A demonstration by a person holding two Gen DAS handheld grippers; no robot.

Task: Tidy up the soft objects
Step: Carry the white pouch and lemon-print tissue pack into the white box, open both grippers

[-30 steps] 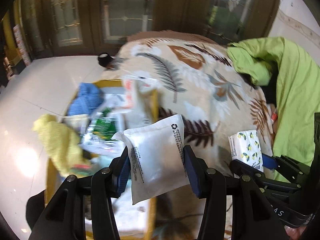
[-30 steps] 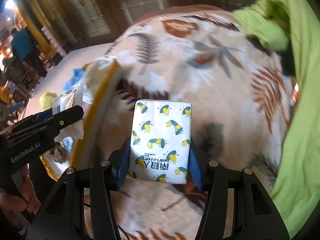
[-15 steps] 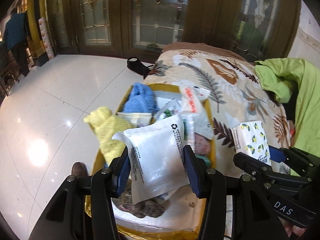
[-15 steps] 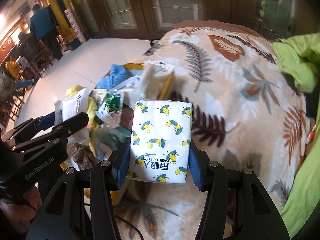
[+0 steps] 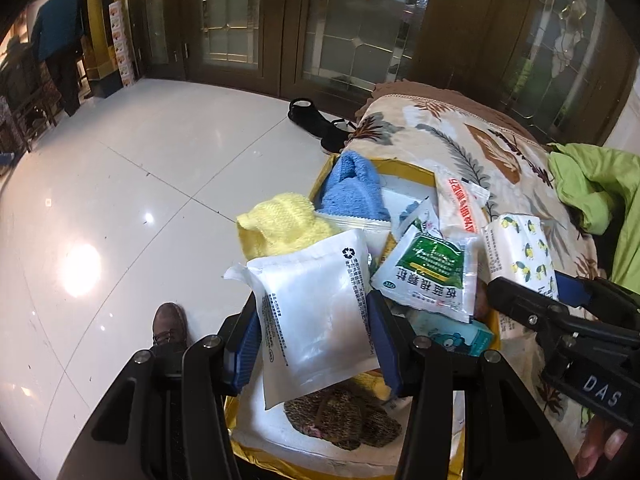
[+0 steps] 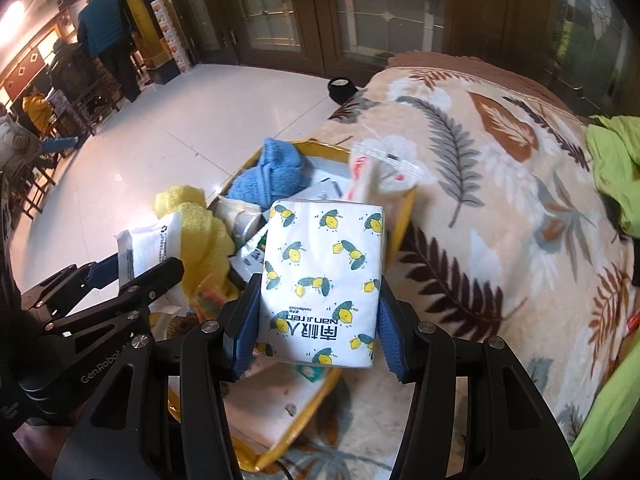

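Observation:
My left gripper [image 5: 314, 342] is shut on a white plastic pouch [image 5: 316, 312] and holds it above the yellow-rimmed box [image 5: 408, 166]. My right gripper [image 6: 316, 328] is shut on a lemon-print tissue pack [image 6: 322, 280], held over the box's right side [image 6: 400, 220]. The pack also shows in the left wrist view [image 5: 520, 256]. The box holds a blue towel [image 5: 354, 192], a yellow towel [image 5: 280, 224], a green-label sachet [image 5: 430, 276], a red-print packet [image 5: 460, 200] and a brown knit piece [image 5: 340, 412].
The box sits at the edge of a leaf-print blanket [image 6: 500, 200]. A green garment [image 5: 592, 184] lies at the right. Glossy white floor [image 5: 120, 200] lies to the left, with black shoes [image 5: 316, 120] near the doors. A person [image 6: 108, 36] stands far left.
Both grippers have swung left from over the blanket to over the box, each still holding its item. More floor and doors show now.

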